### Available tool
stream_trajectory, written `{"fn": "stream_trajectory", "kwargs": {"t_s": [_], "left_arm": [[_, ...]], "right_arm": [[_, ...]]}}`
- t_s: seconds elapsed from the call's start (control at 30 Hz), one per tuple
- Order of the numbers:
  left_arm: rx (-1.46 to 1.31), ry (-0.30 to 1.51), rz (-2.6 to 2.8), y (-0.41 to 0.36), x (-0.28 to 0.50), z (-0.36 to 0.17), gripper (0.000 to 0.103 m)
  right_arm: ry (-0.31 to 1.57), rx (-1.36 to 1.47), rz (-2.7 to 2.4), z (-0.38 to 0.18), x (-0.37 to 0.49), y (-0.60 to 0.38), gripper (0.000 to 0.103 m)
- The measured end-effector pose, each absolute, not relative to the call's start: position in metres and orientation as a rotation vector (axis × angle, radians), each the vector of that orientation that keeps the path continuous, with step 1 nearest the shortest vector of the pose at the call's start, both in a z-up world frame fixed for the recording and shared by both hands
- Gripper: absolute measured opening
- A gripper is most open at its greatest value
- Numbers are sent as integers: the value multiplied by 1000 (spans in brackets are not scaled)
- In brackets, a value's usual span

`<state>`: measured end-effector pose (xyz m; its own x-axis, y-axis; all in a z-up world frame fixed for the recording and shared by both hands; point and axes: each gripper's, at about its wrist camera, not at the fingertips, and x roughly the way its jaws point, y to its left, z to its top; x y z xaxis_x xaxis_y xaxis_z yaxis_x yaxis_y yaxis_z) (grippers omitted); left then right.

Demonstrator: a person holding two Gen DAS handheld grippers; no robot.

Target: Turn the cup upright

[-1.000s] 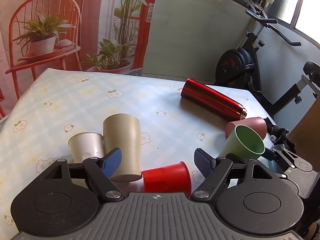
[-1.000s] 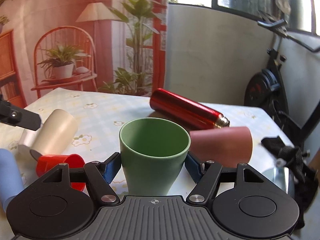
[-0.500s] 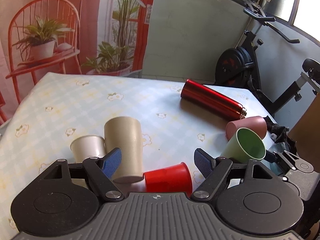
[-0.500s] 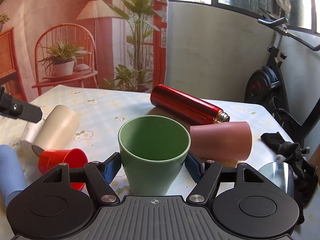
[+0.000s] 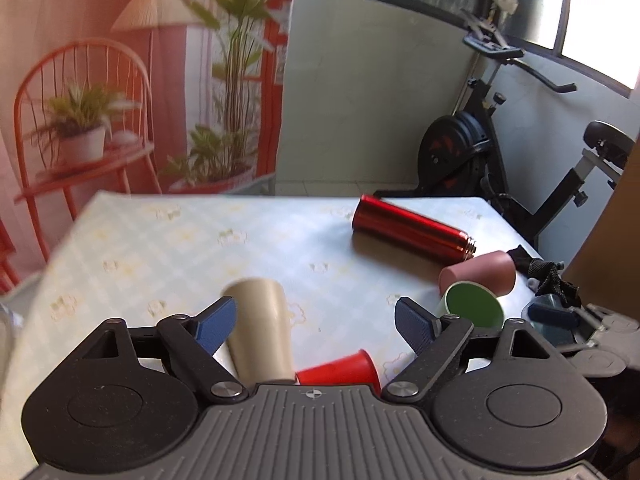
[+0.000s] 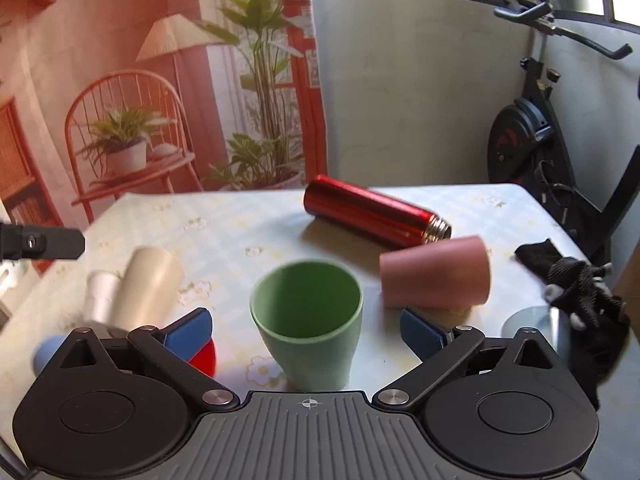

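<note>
Showing no legible writing: green cup [image 6: 307, 320].

Green cup [image 6: 307, 318], floral checked tablecloth [image 6: 224, 236]

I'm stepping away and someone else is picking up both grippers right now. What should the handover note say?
Right gripper: open, jaws standing clear on either side of the green cup, not touching it.
Left gripper: open, holding nothing, hanging above the beige cup and the red cup.
Done: the green cup stands upright, mouth up, on the table.
Left: the pink cup, beige cup and red cup lie on their sides. The white cup beside the beige one is too blurred to judge.
Also lying on the table: the red flask.
</note>
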<state>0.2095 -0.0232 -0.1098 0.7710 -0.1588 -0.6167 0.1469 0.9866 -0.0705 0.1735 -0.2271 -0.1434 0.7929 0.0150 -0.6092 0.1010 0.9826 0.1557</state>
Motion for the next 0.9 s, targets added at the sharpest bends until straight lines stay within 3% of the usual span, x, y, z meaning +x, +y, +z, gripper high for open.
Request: {"fn": "stream_trajectory", "kwargs": {"t_s": [0.43, 0.9], "left_arm": [[25, 467, -163, -15, 168, -32, 99], [14, 401, -168, -18, 145, -8, 103]], "right_arm": [[540, 219, -92, -43, 144, -227, 103], [504, 229, -100, -16, 121, -224, 103]]}}
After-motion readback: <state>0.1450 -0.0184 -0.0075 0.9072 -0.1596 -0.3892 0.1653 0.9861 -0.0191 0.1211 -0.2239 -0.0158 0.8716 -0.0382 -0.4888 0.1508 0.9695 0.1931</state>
